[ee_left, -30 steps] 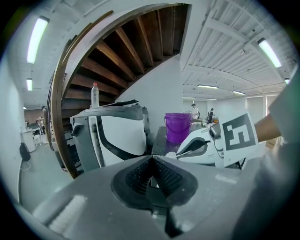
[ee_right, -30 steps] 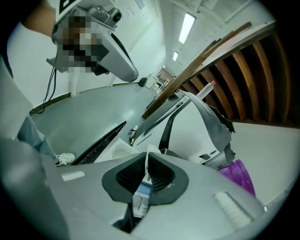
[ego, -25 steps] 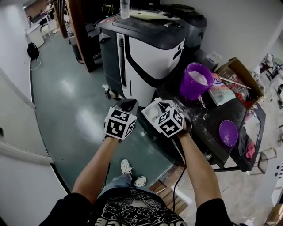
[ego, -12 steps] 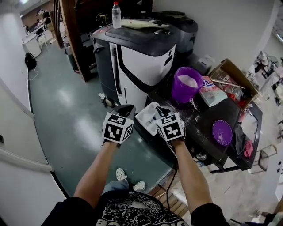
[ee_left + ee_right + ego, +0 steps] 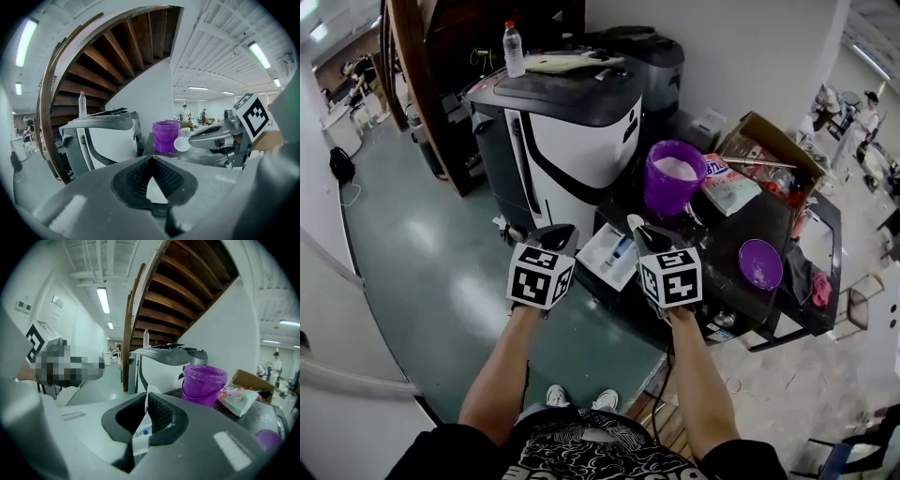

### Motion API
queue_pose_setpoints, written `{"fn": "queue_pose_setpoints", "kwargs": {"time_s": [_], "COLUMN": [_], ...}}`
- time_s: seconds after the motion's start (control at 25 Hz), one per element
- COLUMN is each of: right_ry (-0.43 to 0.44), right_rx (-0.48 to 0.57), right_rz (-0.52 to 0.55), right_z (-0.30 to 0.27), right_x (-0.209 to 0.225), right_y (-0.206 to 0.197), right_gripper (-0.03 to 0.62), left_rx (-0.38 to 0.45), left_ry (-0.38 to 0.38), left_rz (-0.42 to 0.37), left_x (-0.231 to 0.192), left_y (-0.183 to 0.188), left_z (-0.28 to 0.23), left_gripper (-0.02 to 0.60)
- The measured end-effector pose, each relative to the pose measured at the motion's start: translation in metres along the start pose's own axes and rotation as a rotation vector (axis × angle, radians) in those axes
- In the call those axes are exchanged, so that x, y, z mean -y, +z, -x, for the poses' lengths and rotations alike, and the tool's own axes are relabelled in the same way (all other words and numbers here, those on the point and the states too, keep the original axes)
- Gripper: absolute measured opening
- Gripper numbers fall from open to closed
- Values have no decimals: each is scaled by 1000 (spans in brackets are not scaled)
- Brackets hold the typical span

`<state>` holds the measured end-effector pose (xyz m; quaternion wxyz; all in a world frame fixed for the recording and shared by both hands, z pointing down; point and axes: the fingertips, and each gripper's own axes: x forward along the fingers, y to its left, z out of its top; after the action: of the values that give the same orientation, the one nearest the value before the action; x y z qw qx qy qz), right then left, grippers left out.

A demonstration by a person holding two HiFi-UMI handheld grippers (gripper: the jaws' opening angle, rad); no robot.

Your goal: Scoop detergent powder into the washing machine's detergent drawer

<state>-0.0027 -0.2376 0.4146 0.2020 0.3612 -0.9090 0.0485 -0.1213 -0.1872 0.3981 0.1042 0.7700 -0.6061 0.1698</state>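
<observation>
Swinging off the detergent drawer at the surface's left edge, the right gripper (fingers pinched on the white scoop) now faces the purple powder bucket. Left gripper is closed, empty. That thin handle could twist, spilling powder.

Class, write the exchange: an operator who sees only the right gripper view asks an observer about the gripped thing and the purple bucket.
Operator: What does my right gripper clamp?
Observer: A white spoon; the left gripper view shows its round bowl beyond the jaws.
Operator: Does the purple bucket hold anything?
Observer: Yes; the head view shows white powder inside it.
</observation>
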Motion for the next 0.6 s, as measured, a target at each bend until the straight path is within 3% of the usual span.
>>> {"fn": "queue_pose_setpoints", "kwargs": {"time_s": [0.6], "right_ry": [-212], "right_rx": [73], "right_rz": [-130], "right_z": [71], "right_x": [25], "right_y": [10], "right_gripper": [35], "left_rx": [81], "left_ry": [-144], "left_rz": [-62], "left_x": [29], "left_y": [33], "left_z": [-3], "left_gripper": [3]}}
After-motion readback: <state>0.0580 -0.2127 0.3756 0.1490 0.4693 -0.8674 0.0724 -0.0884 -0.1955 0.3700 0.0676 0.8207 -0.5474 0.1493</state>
